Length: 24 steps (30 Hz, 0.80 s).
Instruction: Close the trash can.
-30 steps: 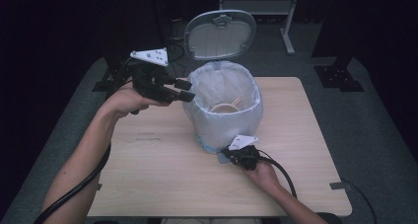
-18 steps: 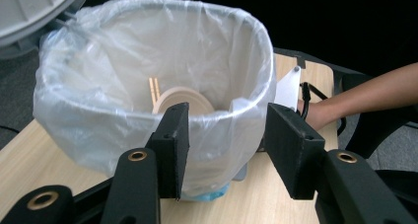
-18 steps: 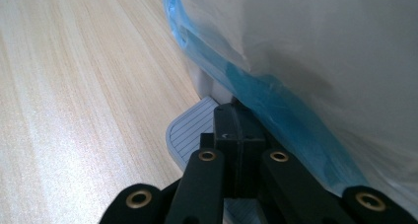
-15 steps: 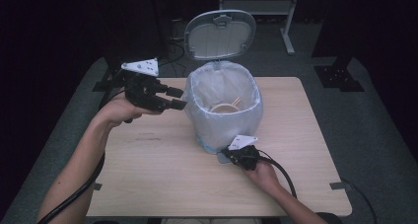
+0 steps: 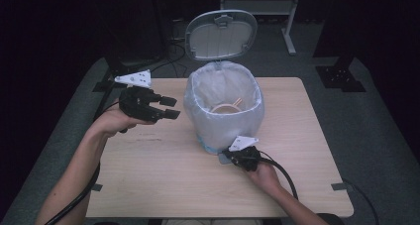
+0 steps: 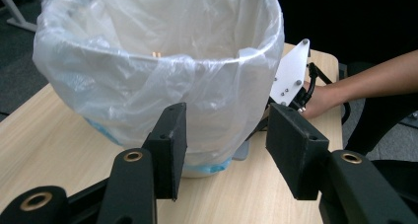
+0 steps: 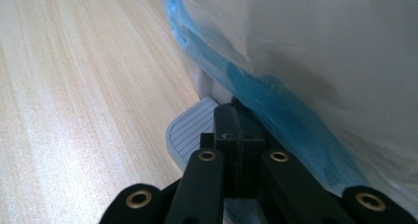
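Observation:
A white pedal bin [image 5: 223,111] lined with a clear plastic bag stands mid-table, its grey lid [image 5: 221,35] raised. Inside lies a tan round item [image 5: 225,107] with thin sticks. My left gripper [image 5: 171,107] hovers open and empty just left of the bin; in the left gripper view the gripper [image 6: 224,150] faces the bin's bagged wall [image 6: 148,61]. My right gripper [image 5: 229,157] is at the bin's foot. In the right gripper view that gripper [image 7: 236,130] is shut, with its jaws resting on the grey ribbed pedal [image 7: 190,130].
The wooden table [image 5: 148,185] has free room on its left and front. A person's hand [image 6: 320,95] holds the right gripper behind the bin. A blue band of the liner [image 7: 276,105] hangs low above the pedal. Dark stands sit beyond the table.
My left gripper has drawn back from the bin's rim, moving left and lower, still open. The right gripper has stayed on the pedal and the lid stays up.

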{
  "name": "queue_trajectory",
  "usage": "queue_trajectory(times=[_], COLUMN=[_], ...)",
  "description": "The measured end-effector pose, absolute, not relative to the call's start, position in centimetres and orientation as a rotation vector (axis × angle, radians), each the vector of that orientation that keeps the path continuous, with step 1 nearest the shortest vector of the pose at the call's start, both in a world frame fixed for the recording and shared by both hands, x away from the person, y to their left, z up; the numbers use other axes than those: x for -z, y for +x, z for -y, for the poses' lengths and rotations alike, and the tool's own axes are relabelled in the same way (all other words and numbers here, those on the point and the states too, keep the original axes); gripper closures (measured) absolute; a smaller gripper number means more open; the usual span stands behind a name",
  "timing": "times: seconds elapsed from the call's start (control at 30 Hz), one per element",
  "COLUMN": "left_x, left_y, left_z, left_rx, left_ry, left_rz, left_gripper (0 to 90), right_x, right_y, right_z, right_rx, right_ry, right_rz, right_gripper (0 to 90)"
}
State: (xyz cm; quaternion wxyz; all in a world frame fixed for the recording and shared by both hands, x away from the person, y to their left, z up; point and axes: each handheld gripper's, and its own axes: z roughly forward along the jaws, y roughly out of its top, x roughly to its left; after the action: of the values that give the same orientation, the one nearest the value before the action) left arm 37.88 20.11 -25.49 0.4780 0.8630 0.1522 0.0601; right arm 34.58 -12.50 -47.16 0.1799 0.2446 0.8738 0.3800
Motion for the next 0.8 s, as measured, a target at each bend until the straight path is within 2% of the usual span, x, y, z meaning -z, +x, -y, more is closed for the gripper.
queue_trajectory(times=[0.8], left_x=[30.9], left_y=[36.7], left_z=[-22.9], left_rx=[-0.14], left_ry=[2.082], left_rz=[-0.449], left_gripper=[46.5], right_x=[47.1], right_y=[34.6], right_z=[12.5], right_rx=[-1.087], right_ry=[0.729], right_rz=[-2.466], right_gripper=[88.8])
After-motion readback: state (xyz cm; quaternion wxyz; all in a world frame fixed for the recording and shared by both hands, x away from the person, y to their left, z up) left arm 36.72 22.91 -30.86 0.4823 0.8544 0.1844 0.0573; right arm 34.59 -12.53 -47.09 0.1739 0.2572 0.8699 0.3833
